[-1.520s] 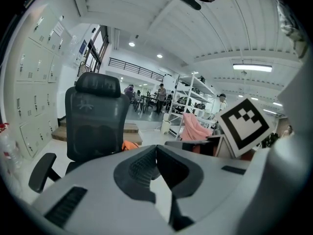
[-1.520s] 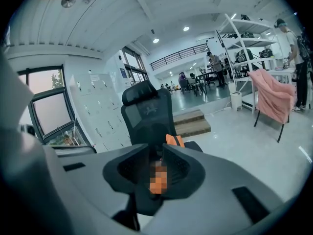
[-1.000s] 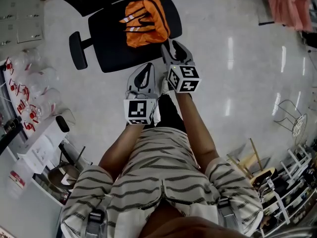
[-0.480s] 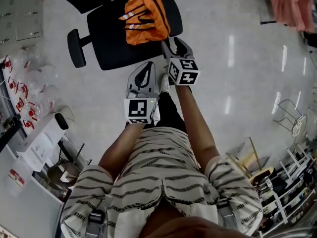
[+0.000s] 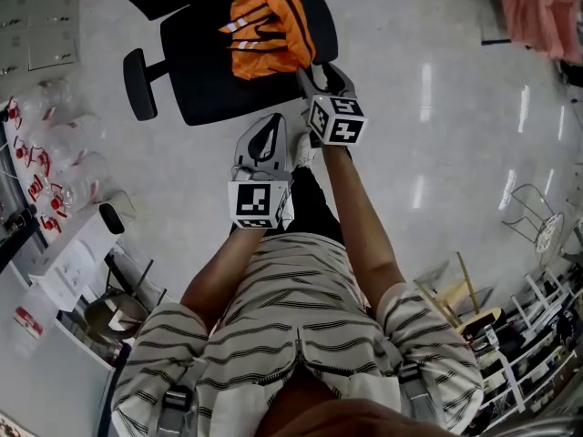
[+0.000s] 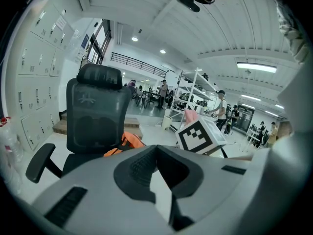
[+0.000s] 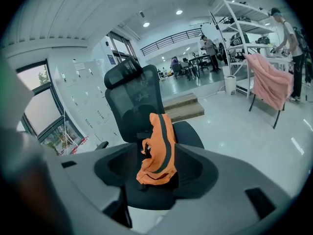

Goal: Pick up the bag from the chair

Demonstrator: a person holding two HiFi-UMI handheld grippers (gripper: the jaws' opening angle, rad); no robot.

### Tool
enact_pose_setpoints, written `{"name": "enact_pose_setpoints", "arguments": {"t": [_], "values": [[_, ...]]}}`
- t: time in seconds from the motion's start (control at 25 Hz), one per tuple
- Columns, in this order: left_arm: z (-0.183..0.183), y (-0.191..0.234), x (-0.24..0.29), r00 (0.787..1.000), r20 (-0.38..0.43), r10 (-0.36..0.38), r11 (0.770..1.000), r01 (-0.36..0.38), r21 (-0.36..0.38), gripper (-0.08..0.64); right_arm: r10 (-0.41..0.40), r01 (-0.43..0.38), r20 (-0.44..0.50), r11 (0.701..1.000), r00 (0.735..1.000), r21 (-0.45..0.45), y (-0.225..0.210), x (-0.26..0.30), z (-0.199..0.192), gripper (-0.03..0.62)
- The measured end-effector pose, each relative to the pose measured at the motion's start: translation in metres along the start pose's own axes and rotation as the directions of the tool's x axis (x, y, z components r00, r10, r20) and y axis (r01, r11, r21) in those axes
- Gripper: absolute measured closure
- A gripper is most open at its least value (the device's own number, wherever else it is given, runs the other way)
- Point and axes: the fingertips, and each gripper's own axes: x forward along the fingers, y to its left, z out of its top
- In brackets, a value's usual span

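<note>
Now, closest in, the left gripper (image 5: 269, 127) hasn't budged: it sits low in front of the striped shirt (image 5: 273, 308), jaws drawn together on nothing, just waiting. All the action is a little further out, with the right gripper (image 5: 324, 73). Over the last second it has slid forward to the near edge of the chair (image 5: 214, 89) seat, and its jaws have just been spreading, so they now stand wide apart and empty. In the right gripper view the orange bag (image 5: 270, 27) sits framed squarely in that gap, but clear of both pads, nothing touching yet. The bag itself hasn't moved; it lies slumped on the seat, propped against the backrest, black straps showing. That reads as the approach nearly finished and the pickup not yet begun. The gripper is lined up and opened for the bite, and what seems left is the last reach in, a close on fabric or strap, and the lift.
</note>
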Motion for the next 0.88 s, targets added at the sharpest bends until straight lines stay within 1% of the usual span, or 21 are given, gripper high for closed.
{"name": "enact_pose_setpoints", "arguments": {"t": [0.36,0.88], "values": [[-0.007,0.003,0.002,1.000,-0.019,-0.001,1.000,0.001,-0.006,0.537,0.009,-0.008,-0.036,1.000,0.999,0.028,-0.006,0.017,-0.012,0.337],[-0.013,0.004,0.004,0.999,-0.034,-0.012,1.000,0.011,-0.011,0.537,-0.015,0.018,-0.063,0.999,0.998,0.047,-0.015,0.041,-0.019,0.328]]}}
